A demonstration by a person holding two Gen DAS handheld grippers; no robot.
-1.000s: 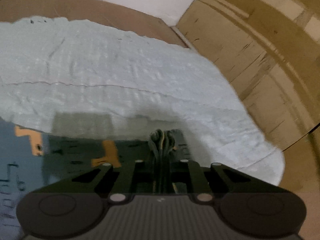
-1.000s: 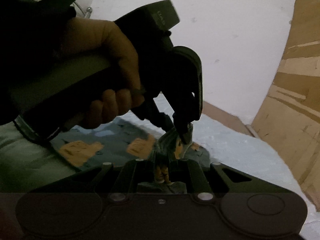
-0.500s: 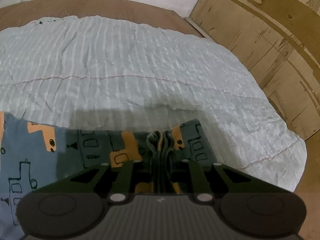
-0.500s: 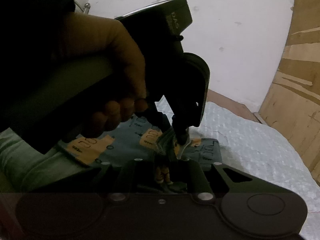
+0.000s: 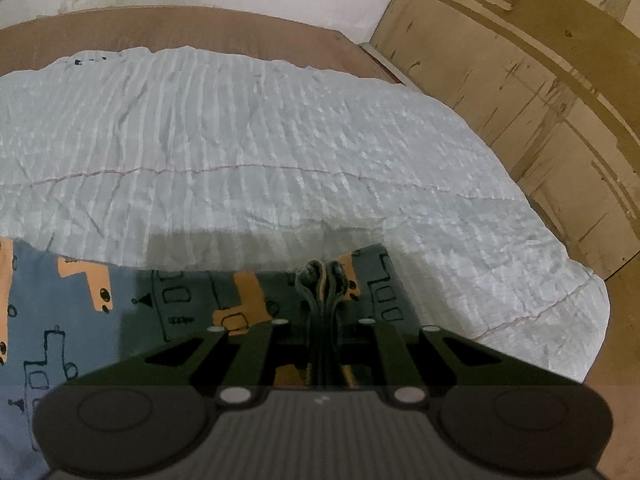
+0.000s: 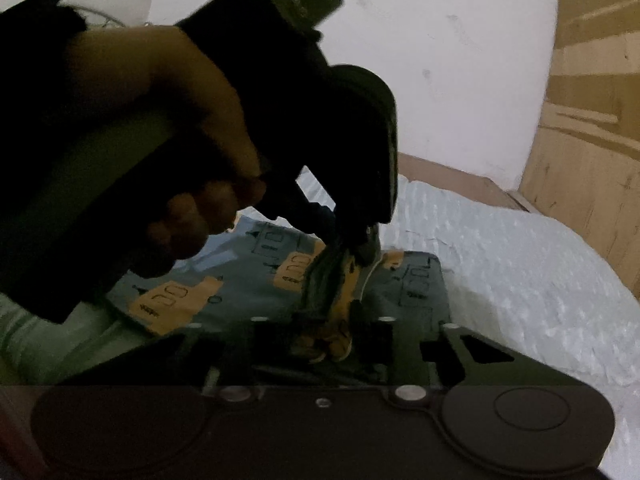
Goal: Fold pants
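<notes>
The pants [image 5: 80,312] are blue-grey with orange bus shapes and black outline drawings. They lie on a white quilted bed cover [image 5: 280,148]. My left gripper [image 5: 324,276] is shut on a bunched fold of the pants' edge, low over the cloth. In the right wrist view the left gripper [image 6: 360,252] and the hand holding it fill the left and centre. My right gripper [image 6: 326,344] is shut on a fold of the pants [image 6: 260,264] right beside the left one.
A brown bed frame [image 5: 200,28] runs along the white wall at the far side. Plywood panels [image 5: 540,92] stand to the right of the bed. The cover's right edge [image 5: 580,320] drops off near the panels.
Both grippers have lowered the held fold toward the bed. More of the pants now lies flat on the cover, and the left view has steadied from blur.
</notes>
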